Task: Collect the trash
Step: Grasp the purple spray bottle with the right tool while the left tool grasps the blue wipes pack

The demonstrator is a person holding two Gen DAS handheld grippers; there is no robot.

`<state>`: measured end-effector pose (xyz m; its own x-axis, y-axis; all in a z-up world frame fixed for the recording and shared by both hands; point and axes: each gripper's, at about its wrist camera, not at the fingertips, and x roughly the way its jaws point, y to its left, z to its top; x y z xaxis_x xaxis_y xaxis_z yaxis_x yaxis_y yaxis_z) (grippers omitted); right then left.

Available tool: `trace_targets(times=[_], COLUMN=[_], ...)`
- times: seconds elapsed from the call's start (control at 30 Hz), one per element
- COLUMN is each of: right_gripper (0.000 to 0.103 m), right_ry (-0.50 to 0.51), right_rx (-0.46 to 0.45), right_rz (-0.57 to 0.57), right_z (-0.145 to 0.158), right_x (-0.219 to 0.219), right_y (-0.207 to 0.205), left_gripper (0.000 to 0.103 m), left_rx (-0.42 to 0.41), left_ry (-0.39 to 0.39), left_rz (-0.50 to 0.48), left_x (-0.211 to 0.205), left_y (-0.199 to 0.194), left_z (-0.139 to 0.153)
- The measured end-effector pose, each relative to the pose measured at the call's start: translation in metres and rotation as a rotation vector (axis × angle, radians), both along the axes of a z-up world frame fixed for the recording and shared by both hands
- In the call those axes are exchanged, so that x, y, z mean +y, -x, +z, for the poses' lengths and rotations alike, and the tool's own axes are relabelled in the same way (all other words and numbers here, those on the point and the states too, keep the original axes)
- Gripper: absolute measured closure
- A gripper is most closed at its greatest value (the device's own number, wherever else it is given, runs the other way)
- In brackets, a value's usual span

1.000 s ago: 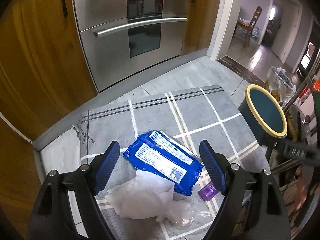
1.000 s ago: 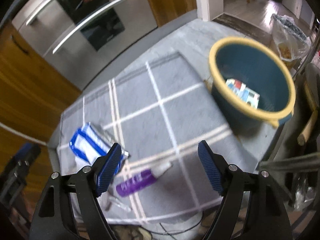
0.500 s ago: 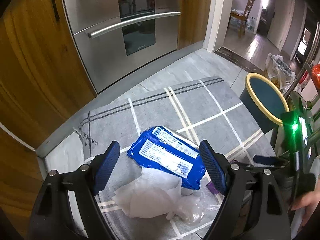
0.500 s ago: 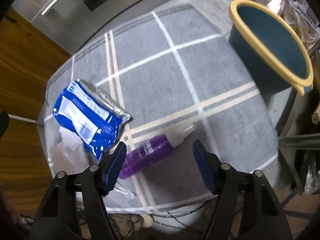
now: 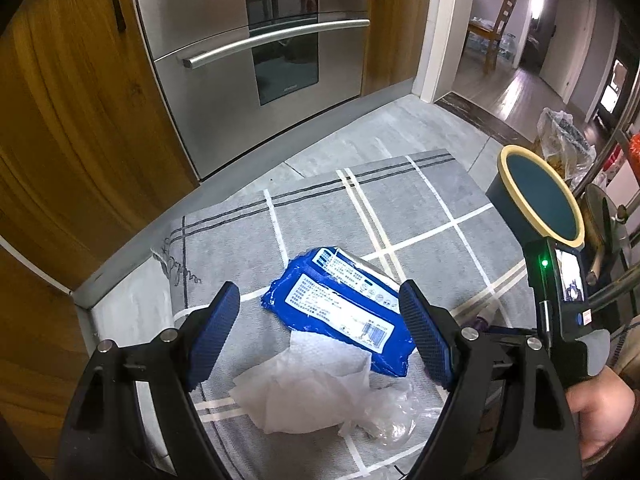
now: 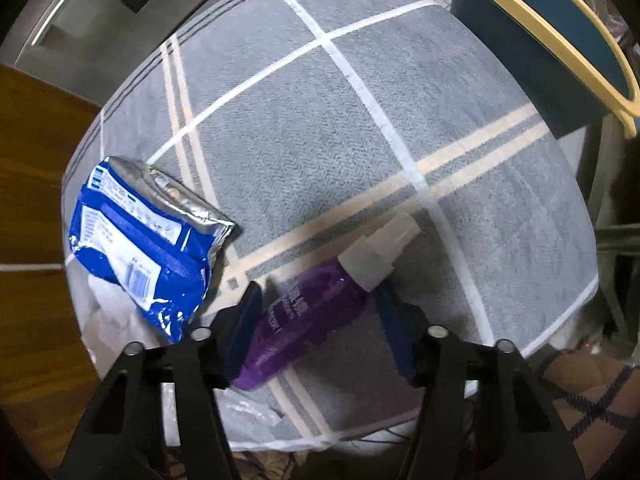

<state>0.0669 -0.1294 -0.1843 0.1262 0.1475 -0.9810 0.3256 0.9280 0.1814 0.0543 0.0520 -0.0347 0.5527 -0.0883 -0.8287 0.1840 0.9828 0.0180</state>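
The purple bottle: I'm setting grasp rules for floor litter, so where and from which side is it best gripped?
Probably across the purple bottle's body, from straight above: it lies flat on the rug, its long axis slanting, and the white cap is narrower. The right gripper already straddles the body, jaws closing.

Left gripper [image 5: 320,336] hangs wide open over a grey checked rug [image 5: 400,216]. Blue wipes pack [image 5: 340,308] lies between the 2 fingers, white tissue [image 5: 304,392] and clear plastic wrap [image 5: 384,416] nearer. Yellow-rimmed teal bin [image 5: 540,204] far right. Steel oven [image 5: 256,60] far behind. Hand [image 5: 600,412] at right grips a black device.
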Motion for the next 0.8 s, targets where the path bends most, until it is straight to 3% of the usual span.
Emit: trace_targets(times=[0.07,0.13,0.43,0.53,0.63,0.8], right_gripper=[0.059,0.063,0.064,0.064,0.064,0.065], right_ry=[0.024,0.038,0.188,0.189,0.165,0.137], right_rx=[-0.014,-0.020,-0.135,-0.131,-0.138,-0.153], right_rz=[0.043,0.070,0.154,0.153,0.149,0.157], right_z=[0.001,0.000,0.023,0.022,0.024,0.030], right_x=[0.004,0.005,-0.003,-0.006,-0.006,-0.006], right_y=[-0.003,-0.007,-0.024,-0.026,-0.029,-0.025], left_gripper=[0.022,0.022,0.022,0.022,0.023,0.033], left_rx=[-0.002,-0.001,0.096,0.115,0.146,0.191], left_ry=[-0.020,-0.034,-0.045,-0.027,-0.068,-0.009], left_rz=[0.007,0.022,0.097,0.136,0.141,0.183], left_x=[0.001,0.003,0.004,0.008,0.005,0.015], left_y=[-0.001,-0.003,-0.025,-0.036,-0.048,-0.064], left_z=[-0.002,-0.005,-0.044,-0.062,-0.087,-0.116])
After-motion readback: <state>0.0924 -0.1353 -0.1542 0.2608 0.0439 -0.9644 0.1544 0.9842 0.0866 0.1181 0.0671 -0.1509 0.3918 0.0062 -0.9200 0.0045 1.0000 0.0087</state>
